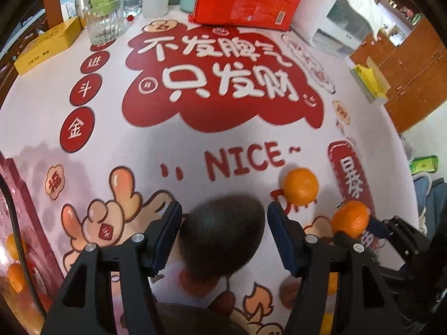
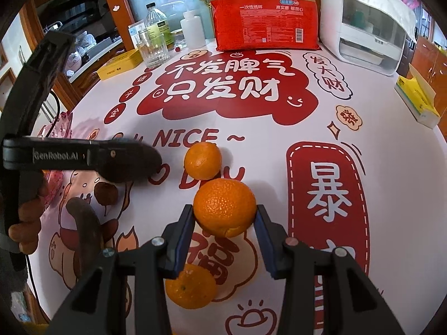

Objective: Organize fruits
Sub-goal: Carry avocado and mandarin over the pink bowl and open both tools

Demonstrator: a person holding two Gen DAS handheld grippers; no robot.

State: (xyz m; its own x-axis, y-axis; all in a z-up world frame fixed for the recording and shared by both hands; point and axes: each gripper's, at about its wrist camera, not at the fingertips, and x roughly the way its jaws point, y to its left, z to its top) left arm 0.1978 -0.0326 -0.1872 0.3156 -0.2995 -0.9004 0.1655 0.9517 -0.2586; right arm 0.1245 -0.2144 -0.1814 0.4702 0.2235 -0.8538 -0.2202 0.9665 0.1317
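My left gripper (image 1: 223, 208) is open around a dark, rounded fruit (image 1: 220, 234) that lies on the printed tablecloth; there is a gap at the right pad. From the right wrist view, that gripper (image 2: 125, 162) comes in side-on from the left. My right gripper (image 2: 225, 215) is shut on an orange (image 2: 225, 206), and this held orange (image 1: 350, 217) also shows in the left wrist view. A second orange (image 2: 202, 159) sits just beyond it. A third orange (image 2: 191, 286) lies under the right fingers. A pink tray (image 1: 16, 209) at the left holds oranges.
A small brown fruit (image 2: 104, 192) and a dark elongated one (image 2: 83, 223) lie near a person's hand (image 2: 28, 217). Along the far edge stand a red paper-cup pack (image 2: 265, 22), white appliance (image 2: 363, 28), glass (image 2: 153, 50), bottles and a yellow box (image 2: 120, 65). A tissue box (image 2: 419, 100) sits right.
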